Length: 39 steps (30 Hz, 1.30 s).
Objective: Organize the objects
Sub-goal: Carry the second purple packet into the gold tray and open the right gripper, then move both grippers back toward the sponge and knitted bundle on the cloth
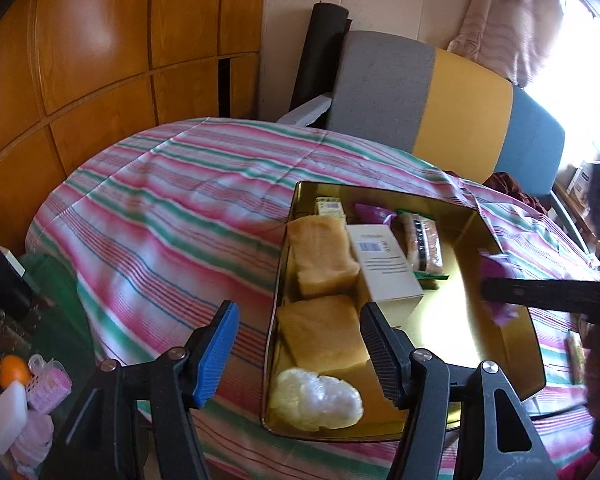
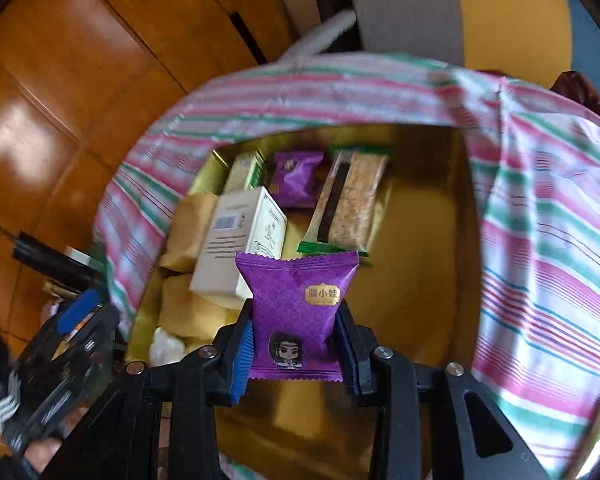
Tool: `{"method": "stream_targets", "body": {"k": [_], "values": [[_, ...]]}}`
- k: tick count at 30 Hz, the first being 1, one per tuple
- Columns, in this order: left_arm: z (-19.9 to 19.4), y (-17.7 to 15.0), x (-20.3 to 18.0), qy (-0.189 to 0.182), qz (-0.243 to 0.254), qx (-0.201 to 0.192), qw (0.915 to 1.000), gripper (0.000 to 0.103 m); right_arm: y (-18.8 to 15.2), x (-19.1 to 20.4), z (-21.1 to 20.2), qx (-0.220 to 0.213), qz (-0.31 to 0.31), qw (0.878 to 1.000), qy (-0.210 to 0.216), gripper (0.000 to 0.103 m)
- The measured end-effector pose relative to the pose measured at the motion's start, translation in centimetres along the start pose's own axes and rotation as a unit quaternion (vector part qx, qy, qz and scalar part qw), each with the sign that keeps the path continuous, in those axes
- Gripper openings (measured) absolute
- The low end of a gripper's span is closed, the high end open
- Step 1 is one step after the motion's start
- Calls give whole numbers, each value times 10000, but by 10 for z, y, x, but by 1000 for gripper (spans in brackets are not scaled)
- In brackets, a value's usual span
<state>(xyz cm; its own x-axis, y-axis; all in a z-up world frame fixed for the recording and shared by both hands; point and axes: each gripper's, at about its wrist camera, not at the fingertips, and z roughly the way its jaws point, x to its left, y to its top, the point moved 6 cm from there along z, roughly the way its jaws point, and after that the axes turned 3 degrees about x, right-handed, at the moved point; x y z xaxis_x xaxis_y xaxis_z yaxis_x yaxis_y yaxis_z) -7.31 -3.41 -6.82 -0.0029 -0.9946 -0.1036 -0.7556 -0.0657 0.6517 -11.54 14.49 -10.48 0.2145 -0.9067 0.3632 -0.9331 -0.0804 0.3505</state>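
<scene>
On a surface draped in a pink, green and white striped cloth, a gold-coloured tin sits open and partly filled with snacks. The left gripper, seen from its own camera, hangs above the near left edge of the tin with its jaws standing apart and nothing between them; one blue-padded finger is over the cloth, the other over the tin's interior. Along the tin's left wall lie two pale sponge cakes, one behind the other, with a clear-wrapped white rice cracker in the near corner. Just beside the cakes stands a white carton printed with a barcode, and behind it a small purple packet and a yellow-green box rest against the far wall. To the carton's right lies a long clear-wrapped bar with green ends. The right half of the tin's floor is bare gold. Farther right, the right gripper is clamped on a purple snack packet bearing a cartoon figure, its pads pressing both side edges so the packet stands upright between the fingers, held above the bare gold floor near the tin's front, just in front of the carton and the bar. Behind the surface stands a chair in grey, yellow and blue.
</scene>
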Motion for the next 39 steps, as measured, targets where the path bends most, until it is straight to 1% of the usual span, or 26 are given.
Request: {"method": "stream_targets", "body": {"k": [3, 6, 9, 10, 12, 14, 18, 24, 27, 30, 32, 35, 39], "values": [[4, -2, 4, -24, -61, 59, 10000, 64, 8, 4, 26, 254, 49, 9996, -81, 36], [6, -4, 6, -43, -96, 99, 9999, 64, 16, 1, 43, 408, 133, 9989, -200, 38], [10, -6, 7, -50, -115, 153, 9998, 64, 22, -3, 54, 407, 297, 9987, -97, 38], [10, -6, 6, -52, -110, 164, 9998, 65, 23, -4, 56, 411, 348, 9985, -73, 40], [11, -7, 5, -65, -90, 174, 9998, 65, 21, -7, 56, 412, 442, 9982, 4, 42], [10, -7, 4, -79, -78, 166, 9998, 65, 18, -9, 49, 319, 494, 9983, 38, 43], [7, -7, 1, -88, -32, 117, 9999, 65, 12, -17, 24, 32, 540, 9985, 108, 44], [2, -8, -13, -172, 164, 56, 9997, 65, -9, -34, -30, -476, 512, 9975, -33, 45], [-1, -6, -26, -279, 290, 42, 9992, 65, -28, -57, -61, -682, 606, 9957, -143, 46], [-4, -2, -45, -402, 482, -3, 9980, 65, -52, -89, -91, -869, 864, 9919, -345, 46], [-5, 0, -62, -510, 659, -15, 9965, 65, -69, -115, -109, -998, 1113, 9874, -528, 47], [-7, 3, -91, -684, 945, -33, 9932, 65, -99, -159, -138, -1145, 1586, 9771, -832, 47], [-12, 6, -138, -966, 1397, -57, 9854, 65, -139, -221, -177, -1362, 2353, 9546, -1218, 47]]}}
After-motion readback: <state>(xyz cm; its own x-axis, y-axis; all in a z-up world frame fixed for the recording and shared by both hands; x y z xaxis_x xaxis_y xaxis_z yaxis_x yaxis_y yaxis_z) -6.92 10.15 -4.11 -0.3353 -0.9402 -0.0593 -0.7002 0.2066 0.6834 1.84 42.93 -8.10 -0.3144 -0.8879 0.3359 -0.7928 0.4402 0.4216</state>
